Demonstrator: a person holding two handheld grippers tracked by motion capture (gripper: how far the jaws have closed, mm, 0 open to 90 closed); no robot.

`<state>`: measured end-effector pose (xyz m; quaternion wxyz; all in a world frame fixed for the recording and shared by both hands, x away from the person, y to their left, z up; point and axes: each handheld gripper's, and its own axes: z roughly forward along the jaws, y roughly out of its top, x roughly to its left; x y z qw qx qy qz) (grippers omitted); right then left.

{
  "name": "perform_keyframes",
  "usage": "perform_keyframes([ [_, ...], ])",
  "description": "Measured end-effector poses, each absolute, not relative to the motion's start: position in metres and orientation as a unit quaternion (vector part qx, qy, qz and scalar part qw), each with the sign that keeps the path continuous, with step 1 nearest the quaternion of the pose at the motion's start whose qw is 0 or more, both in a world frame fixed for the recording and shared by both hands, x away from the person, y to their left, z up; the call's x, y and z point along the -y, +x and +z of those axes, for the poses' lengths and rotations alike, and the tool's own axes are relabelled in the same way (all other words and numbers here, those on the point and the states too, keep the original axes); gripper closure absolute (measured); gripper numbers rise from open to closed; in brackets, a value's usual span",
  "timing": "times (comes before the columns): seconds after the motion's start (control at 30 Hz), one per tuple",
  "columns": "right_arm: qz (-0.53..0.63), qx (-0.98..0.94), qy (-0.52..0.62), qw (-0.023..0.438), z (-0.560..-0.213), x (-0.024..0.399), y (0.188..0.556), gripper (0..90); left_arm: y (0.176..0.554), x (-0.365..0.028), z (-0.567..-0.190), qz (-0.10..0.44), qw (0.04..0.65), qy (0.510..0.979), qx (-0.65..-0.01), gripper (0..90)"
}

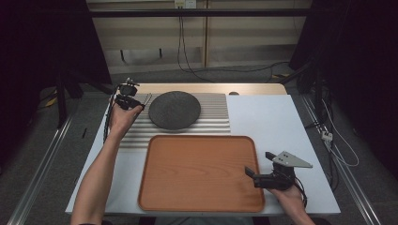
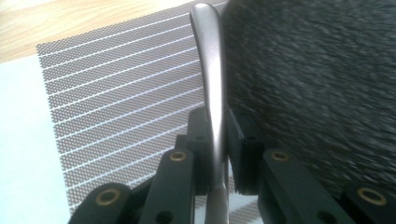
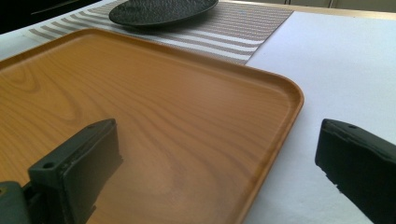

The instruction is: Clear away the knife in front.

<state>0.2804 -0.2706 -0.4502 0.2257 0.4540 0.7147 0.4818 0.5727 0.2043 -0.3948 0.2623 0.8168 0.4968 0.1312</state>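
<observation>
While the left gripper [image 1: 141, 101] sits at about ten o'clock on the table [image 1: 272, 117], its jaws are clamped on a slim metal utensil handle [image 2: 211, 93]. In the left gripper view the handle runs straight up between the two black pads, which press on it from either side. In the high view thin metal ends stick out from the jaws toward the dark round plate [image 1: 174, 109]; they look like prongs, though the picture is too small to be sure whether this is a fork. The utensil is at the plate's nine o'clock edge, just beside the rim, over the striped placemat [image 1: 213, 125]. Whether it touches the mat or hangs above it cannot be told.

The plate lies on the placemat at about twelve o'clock on the table. Just below it, at the table's centre and toward six o'clock, lies the wooden tray [image 1: 199, 173].

The right gripper [image 1: 258, 168] is at about four o'clock, at the tray's right edge. Its jaws stand wide apart with nothing between them: in the right gripper view one jaw is over the tray's wood and the other over the white tabletop, with the tray's rounded rim running between them.
</observation>
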Motion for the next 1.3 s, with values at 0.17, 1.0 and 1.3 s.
perform_keyframes([
  [0.17,0.482,-0.715,0.452,0.227,-0.45,0.27,0.28,0.0,0.56,-0.202,-0.388,0.134,0.275,0.822,-0.481,80.3],
  [1.0,0.482,-0.715,0.452,0.229,-0.449,0.269,0.279,0.1,0.505,-0.178,-0.373,0.124,0.323,0.836,-0.426,80.2],
  [1.3,0.481,-0.716,0.451,0.23,-0.449,0.27,0.278,0.1,0.487,-0.165,-0.373,0.128,0.314,0.845,-0.413,80.3],
])
